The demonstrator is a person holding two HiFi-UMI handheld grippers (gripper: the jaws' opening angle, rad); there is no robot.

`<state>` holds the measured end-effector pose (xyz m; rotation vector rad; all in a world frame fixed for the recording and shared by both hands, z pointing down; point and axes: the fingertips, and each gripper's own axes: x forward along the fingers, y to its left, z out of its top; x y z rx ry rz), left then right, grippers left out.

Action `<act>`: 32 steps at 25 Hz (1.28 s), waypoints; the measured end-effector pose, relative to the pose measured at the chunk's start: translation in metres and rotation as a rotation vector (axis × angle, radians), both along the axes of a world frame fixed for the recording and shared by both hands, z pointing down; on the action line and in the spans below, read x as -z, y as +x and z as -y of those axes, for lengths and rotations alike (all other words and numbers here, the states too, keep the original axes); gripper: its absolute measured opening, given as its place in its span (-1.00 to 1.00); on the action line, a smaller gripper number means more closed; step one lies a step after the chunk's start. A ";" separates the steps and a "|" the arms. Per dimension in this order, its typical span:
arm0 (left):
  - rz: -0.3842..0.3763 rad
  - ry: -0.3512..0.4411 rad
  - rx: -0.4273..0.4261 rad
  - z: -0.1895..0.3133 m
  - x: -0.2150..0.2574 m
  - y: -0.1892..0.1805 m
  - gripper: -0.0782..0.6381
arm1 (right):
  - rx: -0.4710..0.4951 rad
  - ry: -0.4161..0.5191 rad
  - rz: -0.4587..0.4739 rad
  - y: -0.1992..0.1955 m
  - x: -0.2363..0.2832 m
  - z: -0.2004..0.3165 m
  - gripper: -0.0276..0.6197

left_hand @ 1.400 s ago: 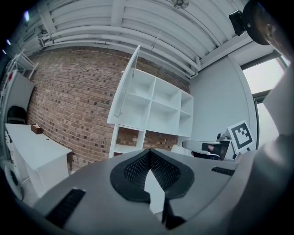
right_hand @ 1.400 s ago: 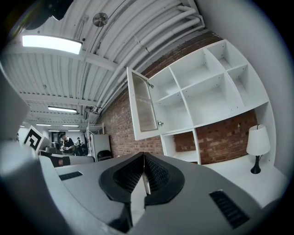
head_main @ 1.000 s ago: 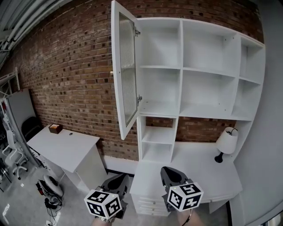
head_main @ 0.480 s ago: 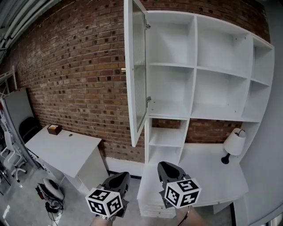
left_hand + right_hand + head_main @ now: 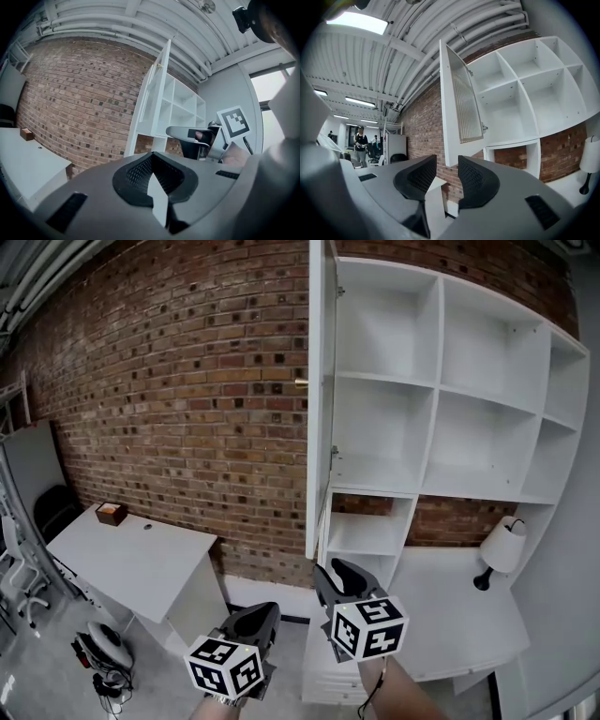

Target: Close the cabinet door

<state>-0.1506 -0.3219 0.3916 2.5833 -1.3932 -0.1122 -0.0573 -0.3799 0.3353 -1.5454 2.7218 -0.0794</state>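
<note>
We see the door (image 5: pixel 315 427) upright, long axis vertical, swung out edge-on towards us from the left side of the shelves (image 5: pixel 429 390). Our left claw (image 5: pixel 255 621) is closed, empty. Our right claw (image 5: pixel 339 574) has just been opening, with nothing between its jaws.

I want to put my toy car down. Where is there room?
The left desk is bare except a small box at its far corner. The counter below the shelves is free left of the lamp. The cubbies in view look empty. It is crowded on the floor by the chairs at far left.
</note>
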 end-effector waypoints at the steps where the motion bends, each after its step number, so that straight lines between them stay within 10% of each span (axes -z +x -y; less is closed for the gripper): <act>1: 0.004 0.001 -0.008 0.000 0.000 -0.001 -0.77 | -0.006 0.001 0.002 -0.004 0.001 0.004 -0.44; 18: -0.005 0.011 -0.009 0.006 -0.004 -0.011 -0.77 | -0.070 0.021 -0.027 -0.023 0.005 0.058 -0.38; 32: -0.010 0.002 -0.071 0.028 -0.003 0.059 -0.77 | -0.027 0.042 -0.065 0.030 0.009 0.050 -0.36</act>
